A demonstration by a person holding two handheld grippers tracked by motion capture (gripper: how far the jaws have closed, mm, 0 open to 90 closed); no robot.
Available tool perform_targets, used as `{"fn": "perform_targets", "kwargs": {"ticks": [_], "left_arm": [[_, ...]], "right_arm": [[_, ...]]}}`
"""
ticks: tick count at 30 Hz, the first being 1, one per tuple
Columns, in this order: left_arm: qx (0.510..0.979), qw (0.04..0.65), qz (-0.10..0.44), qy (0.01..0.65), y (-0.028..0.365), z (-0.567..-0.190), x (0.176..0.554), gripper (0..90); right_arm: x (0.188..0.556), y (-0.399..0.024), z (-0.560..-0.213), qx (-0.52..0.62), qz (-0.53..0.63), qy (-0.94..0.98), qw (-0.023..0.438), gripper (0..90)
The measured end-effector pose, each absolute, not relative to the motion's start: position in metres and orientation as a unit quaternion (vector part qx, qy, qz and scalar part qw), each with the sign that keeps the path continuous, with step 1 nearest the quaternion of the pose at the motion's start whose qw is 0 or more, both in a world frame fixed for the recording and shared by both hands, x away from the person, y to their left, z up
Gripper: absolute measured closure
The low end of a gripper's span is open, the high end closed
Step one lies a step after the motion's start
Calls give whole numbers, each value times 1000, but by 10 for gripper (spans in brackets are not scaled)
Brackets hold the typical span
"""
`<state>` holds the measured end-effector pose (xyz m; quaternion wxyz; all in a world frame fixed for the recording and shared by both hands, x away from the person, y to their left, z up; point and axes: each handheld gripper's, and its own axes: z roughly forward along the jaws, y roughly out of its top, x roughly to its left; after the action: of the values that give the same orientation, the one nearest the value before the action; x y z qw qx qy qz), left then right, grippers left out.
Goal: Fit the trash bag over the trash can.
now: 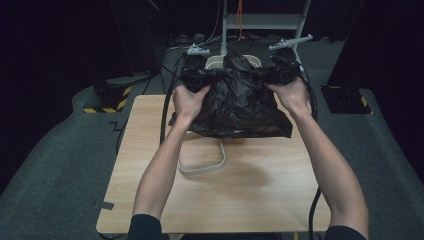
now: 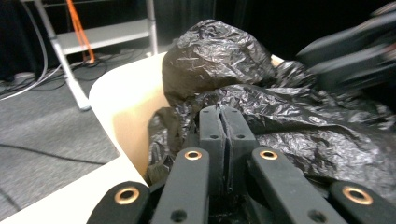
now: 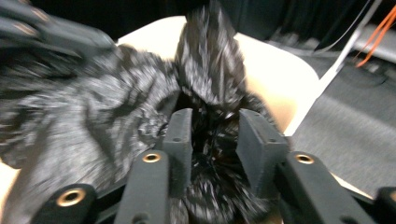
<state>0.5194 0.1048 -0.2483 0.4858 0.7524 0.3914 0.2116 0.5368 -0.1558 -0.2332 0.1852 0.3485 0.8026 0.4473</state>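
Crinkled glossy black plastic bag (image 2: 280, 112), smooth cream plastic bin (image 2: 126, 102), pale wood-grain table (image 1: 260, 185)

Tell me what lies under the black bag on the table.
Under the black bag a pale loop-shaped ring lies on the wooden table, its far end hidden by the plastic. Behind the bag stands a cream bin, its inside covered.
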Motion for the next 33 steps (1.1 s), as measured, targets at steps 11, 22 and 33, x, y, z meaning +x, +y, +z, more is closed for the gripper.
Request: {"fn": "perform_targets", "kwargs": {"ticks": [11, 22, 33], "left_arm": [[752, 464, 223, 412, 100, -257, 532, 877], [744, 493, 237, 384, 109, -253, 513, 696], [738, 525, 236, 351, 125, -251, 468, 359]], "right_arm": [[501, -173, -239, 313, 485, 797, 178, 498], [500, -165, -247, 291, 468, 814, 184, 896], [522, -157, -235, 326, 475, 794, 194, 900]]}}
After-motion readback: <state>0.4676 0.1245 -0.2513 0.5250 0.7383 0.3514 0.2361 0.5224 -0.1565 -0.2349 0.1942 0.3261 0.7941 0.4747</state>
